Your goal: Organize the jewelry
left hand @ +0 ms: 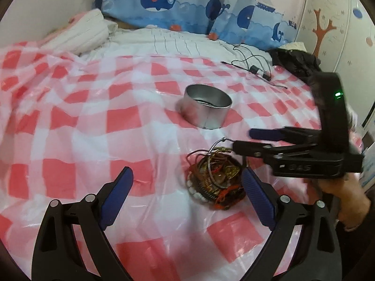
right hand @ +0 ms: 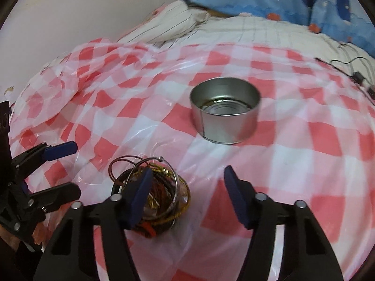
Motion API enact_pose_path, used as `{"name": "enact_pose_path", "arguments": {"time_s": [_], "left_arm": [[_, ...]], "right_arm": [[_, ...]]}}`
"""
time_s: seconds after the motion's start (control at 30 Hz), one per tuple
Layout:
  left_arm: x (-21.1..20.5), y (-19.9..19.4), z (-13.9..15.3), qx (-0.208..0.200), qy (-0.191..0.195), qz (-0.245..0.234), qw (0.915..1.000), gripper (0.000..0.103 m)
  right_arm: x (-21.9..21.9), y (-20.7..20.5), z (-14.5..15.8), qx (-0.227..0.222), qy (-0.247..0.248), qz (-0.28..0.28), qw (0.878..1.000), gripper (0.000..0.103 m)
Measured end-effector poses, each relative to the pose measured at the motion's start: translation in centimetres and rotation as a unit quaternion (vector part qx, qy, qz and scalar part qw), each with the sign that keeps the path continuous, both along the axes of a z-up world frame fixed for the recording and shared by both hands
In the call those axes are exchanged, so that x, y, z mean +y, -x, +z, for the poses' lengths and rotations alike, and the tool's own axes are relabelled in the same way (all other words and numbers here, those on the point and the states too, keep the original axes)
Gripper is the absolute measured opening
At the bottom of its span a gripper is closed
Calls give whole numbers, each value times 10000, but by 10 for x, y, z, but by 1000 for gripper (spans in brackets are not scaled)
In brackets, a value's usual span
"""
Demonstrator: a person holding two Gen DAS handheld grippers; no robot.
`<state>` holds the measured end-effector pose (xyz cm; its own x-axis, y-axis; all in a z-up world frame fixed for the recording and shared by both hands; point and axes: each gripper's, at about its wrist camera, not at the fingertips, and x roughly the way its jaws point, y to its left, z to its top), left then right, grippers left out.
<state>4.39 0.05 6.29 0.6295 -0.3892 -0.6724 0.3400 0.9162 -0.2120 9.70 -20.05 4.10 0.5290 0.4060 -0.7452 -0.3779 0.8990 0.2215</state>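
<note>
One metal tin (right hand: 225,110) stands on the checked sheet (right hand: 316,140). One tangled jewelry pile (left hand: 215,180) lies nearby. Two grippers show.

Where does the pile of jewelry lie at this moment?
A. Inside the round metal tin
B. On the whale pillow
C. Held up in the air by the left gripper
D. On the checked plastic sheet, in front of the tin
D: the pile of jewelry rests on the checked plastic sheet, nearer the cameras than the metal tin and apart from it.

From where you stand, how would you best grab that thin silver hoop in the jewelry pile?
Probably by the hoop's raised arc near its ball end, coming from above: that part stands clear of the pile, so the jaws could close across the thin wire alone.
</note>
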Motion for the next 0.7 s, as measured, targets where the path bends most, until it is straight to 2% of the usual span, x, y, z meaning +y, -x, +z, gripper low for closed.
{"name": "enact_pose_path", "arguments": {"time_s": [0.07, 0.1, 0.13, 0.17, 0.27, 0.4, 0.47, 0.6, 0.67, 0.7], "left_arm": [[-2, -3, -4, 79, 90, -10, 9999, 89], [-5, -5, -5, 88, 53, -15, 9999, 89], [-8, -6, -7, 101, 15, -29, 9999, 89], [-11, -7, -9, 129, -5, -48, 9999, 89], [-20, -16, -15, 237, 60, -94, 9997, 89], [-23, -26, -22, 403, 152, -71, 9990, 89], [-21, -31, -28, 549, 362, -40, 9978, 87], [-17, -38, -36, 774, 717, -29, 9944, 71], [-19, -41, -39, 811, 788, -34, 9936, 67], [-19, -42, -38, 805, 812, -52, 9934, 60]], "right_arm": [[0, -5, -4, 103, -107, 96, 9998, 29], [0, -7, -7, 195, -216, 141, 9995, 22], [0, -7, -10, 277, -280, 198, 9990, 11], [1, -6, -11, 310, -279, 244, 9988, 8], [2, -1, -5, 254, -319, 334, 9986, 7], [-15, 8, 9, 58, -576, 40, 9983, 6], [-24, 10, 13, 0, -665, -110, 9977, 6], [-40, 9, 22, -123, -808, -364, 9960, 6], [-44, 8, 24, -137, -872, -402, 9953, 6], [-45, 8, 25, -160, -870, -427, 9952, 6]]}}
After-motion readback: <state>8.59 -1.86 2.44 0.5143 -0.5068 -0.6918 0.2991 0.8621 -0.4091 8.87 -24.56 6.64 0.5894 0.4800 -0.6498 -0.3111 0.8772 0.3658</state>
